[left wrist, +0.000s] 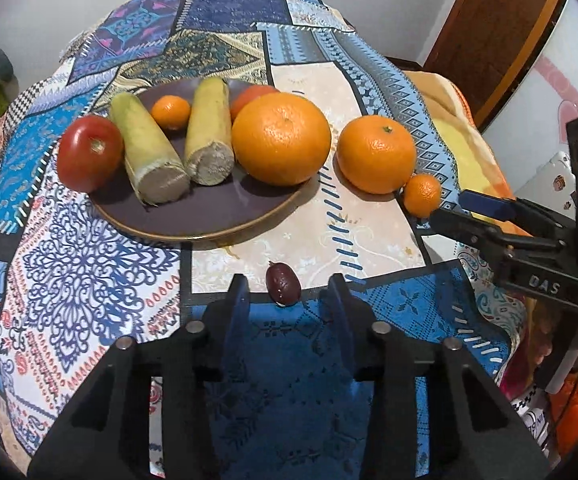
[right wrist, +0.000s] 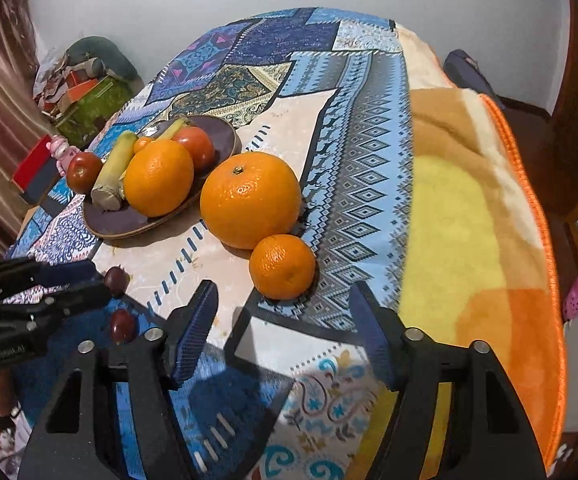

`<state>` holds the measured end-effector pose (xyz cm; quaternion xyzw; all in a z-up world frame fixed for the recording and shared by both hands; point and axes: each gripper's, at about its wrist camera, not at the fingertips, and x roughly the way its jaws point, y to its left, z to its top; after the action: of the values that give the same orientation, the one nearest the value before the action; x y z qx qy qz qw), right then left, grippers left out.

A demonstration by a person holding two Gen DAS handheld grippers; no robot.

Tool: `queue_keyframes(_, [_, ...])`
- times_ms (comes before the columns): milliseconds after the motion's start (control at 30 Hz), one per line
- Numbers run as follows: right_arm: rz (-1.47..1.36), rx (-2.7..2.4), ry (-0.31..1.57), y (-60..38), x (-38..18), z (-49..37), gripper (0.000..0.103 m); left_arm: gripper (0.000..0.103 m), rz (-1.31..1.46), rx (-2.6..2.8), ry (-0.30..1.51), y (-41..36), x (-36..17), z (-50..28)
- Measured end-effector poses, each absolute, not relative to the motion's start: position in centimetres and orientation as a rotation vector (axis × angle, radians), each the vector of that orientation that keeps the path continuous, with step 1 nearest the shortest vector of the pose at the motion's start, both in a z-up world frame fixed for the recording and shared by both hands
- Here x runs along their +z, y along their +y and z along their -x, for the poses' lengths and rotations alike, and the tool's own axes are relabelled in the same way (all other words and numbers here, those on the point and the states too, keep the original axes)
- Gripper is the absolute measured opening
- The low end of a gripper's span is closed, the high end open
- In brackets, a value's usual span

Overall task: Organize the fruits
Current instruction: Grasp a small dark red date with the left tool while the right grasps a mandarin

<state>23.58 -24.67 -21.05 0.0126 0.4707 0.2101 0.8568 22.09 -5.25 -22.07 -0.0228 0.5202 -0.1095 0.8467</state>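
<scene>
Left wrist | left gripper wide, empty, grape just ahead, near plate | right gripper wide, by mandarin | centre grape, close softly

Bright, even indoor light; small glare spots on the large orange. Soft shadows pool beneath the plate. Both fisheye views bend and darken at their edges.

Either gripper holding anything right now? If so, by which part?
Nothing held. Left gripper open, a dark grape loose between its fingertips; right gripper open, empty.
</scene>
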Motion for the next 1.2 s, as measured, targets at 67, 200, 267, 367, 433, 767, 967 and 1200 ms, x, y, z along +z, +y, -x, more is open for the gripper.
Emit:
queue_keyframes(67, [-0.025, 0.449, 0.998, -24.3, -21.4, -24.1, 0.058, 0.031, 0.049, -0.237, 1.108, -5.4, -22.5, -22.3])
queue_keyframes(200, [-0.003, 0.442, 1.011, -23.5, -22.2, -24.7, 0.052, 0.029, 0.049, -0.244, 1.12, -5.4, -23.2, -22.5])
queue_keyframes(267, [0.004, 0.433, 1.006, -23.3, -22.3, -24.8, 0.05, 0.028, 0.05, -0.245, 1.118, -5.5, -23.2, -22.6])
queue_keyframes(367, [0.013, 0.419, 0.994, -23.2, -22.3, -24.8, 0.046, 0.025, 0.05, -0.236, 1.116, -5.4, -23.4, -22.8])
queue_keyframes(433, [0.028, 0.413, 0.989, -23.1, -22.4, -24.7, 0.039, 0.021, 0.045, -0.223, 1.113, -5.4, -23.4, -22.9])
queue_keyframes(767, [0.019, 0.439, 0.971, -23.2, -21.2, -24.0, 0.035, 0.014, 0.065, -0.217, 1.092, -4.4, -22.5, -22.5])
queue_keyframes(967, [0.018, 0.472, 0.927, -22.4, -19.0, -22.9, 0.035, 0.014, 0.078, -0.197, 1.039, -3.0, -20.4, -22.0])
queue_keyframes(1200, [0.012, 0.527, 0.849, -20.2, -15.8, -22.6, 0.035, 0.014, 0.062, -0.167, 0.969, -1.5, -17.6, -21.9])
